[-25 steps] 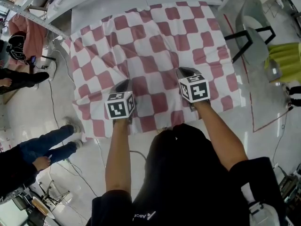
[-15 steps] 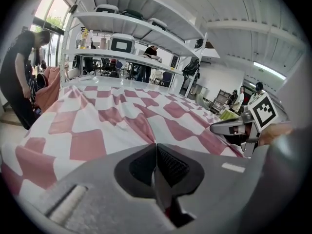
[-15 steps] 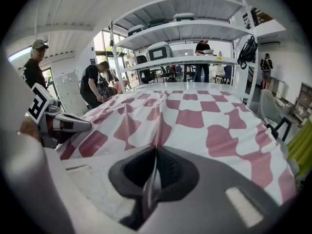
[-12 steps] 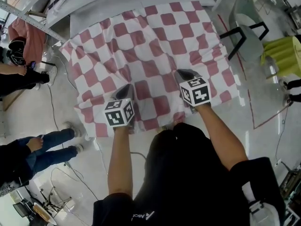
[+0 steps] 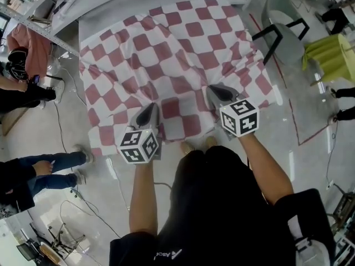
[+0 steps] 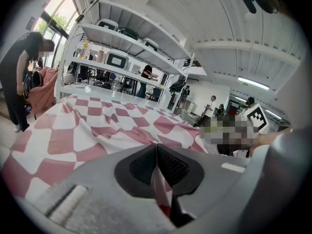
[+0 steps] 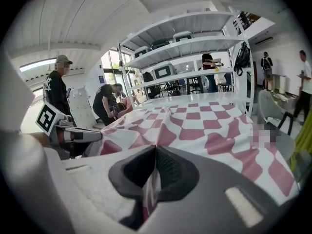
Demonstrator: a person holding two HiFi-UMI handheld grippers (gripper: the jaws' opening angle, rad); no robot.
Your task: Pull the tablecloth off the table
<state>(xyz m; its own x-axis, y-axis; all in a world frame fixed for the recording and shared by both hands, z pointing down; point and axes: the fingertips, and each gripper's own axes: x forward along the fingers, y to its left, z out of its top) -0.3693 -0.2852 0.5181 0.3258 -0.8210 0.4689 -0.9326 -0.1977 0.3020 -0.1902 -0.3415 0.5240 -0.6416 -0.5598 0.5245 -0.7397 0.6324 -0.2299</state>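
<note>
A red-and-white checked tablecloth (image 5: pixel 166 49) covers most of the white table (image 5: pixel 111 10), and its near edge hangs off the front. My left gripper (image 5: pixel 151 111) is shut on a pinched fold of that near edge; the fabric shows between its black pads (image 6: pixel 168 165). My right gripper (image 5: pixel 213 93) is likewise shut on the tablecloth (image 7: pixel 195 121), with cloth caught between its pads (image 7: pixel 165 167). Creases run from both grips back across the tablecloth (image 6: pixel 97 126). A strip of bare table shows at the far end.
A grey chair (image 5: pixel 283 21) stands right of the table, with a yellow-green thing (image 5: pixel 327 54) beyond it. People stand at the left (image 5: pixel 22 93) and lower left (image 5: pixel 33 173). White shelving (image 7: pixel 185 48) with boxes is behind the table. Cables lie on the floor (image 5: pixel 111 204).
Both grippers have drawn back toward me with the cloth in them. The tablecloth has slid nearer, more of it hangs off the front, and more bare table shows at the far end.
</note>
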